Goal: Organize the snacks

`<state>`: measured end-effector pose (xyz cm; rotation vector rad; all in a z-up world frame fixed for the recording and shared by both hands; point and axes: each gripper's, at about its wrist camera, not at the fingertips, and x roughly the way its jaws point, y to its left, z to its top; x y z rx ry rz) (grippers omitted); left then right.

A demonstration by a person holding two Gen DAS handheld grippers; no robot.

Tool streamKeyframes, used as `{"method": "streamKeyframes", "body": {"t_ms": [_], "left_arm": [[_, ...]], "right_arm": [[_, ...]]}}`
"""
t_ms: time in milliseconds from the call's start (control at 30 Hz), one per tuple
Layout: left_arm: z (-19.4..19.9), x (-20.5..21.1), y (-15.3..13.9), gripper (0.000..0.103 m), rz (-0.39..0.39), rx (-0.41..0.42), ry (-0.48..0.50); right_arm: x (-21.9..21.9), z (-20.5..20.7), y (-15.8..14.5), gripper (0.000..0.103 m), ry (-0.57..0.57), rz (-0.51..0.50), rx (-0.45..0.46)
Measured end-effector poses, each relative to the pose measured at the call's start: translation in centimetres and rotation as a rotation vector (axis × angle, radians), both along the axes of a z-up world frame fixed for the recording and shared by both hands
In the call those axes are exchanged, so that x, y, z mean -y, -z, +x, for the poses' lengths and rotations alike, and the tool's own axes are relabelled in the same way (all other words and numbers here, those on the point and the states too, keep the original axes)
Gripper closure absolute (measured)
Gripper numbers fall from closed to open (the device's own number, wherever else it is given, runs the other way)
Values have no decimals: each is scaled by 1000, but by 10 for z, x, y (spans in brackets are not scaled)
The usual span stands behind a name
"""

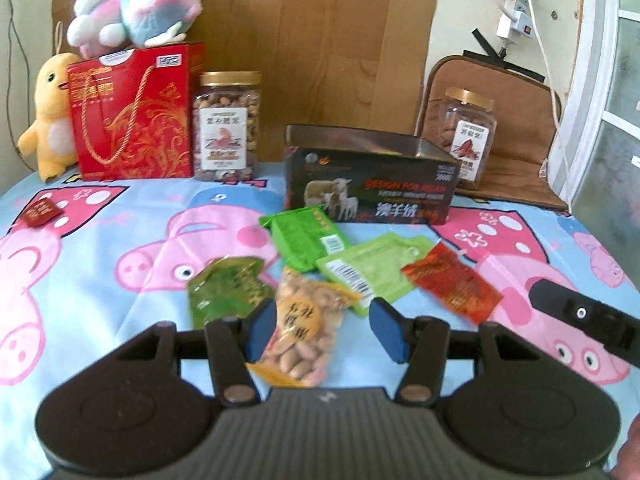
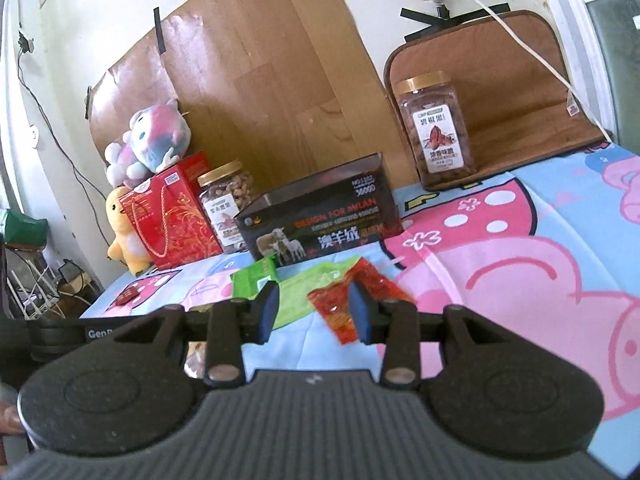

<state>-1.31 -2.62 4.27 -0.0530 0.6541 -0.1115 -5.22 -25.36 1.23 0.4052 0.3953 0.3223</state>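
Both grippers are working at the pick-up stage, with five loose packets lying on the cartoon-print cloth (image 1: 100, 280) in front of the open dark box (image 1: 368, 184), the likely receptacle. The left gripper (image 1: 324, 328) is standing released, its blue pads straddling the peanut packet (image 1: 308, 328) without visibly pinching it. The right gripper (image 2: 314, 312) is likewise spread, bracketing the red packet (image 2: 336, 312), which is lying beside the pale green packet (image 2: 304, 296); whether the pads are touching it cannot be told. Nothing is visibly packed yet. The next move, in my judgement, is calling for closing squarely on each packet, then lifting over the box rim.
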Motion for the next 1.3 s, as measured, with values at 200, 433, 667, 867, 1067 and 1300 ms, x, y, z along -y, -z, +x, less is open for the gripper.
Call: {"method": "streamKeyframes", "body": {"t_ms": [200,433,667,867,1067,1300], "left_arm": [[-3,-11,8,51,25,21,-28],[-11,-38,16,46,4,152,-26],[-7,-80,19,46,-16,164,-116],[8,-117,15,46,-36,168,-211],[19,-130,30,46,-127,101,-217],[19,-139,33,46,-178,88,-206]], "right_arm": [[-9,-1,5,61,-16,-13,-9],[-8,3,11,61,2,-14,-21],[-10,10,18,61,-5,-22,-41],[-24,17,21,61,-63,-47,-66],[-69,33,10,58,-215,-131,-61],[-147,52,8,31,-411,-358,35]]}}
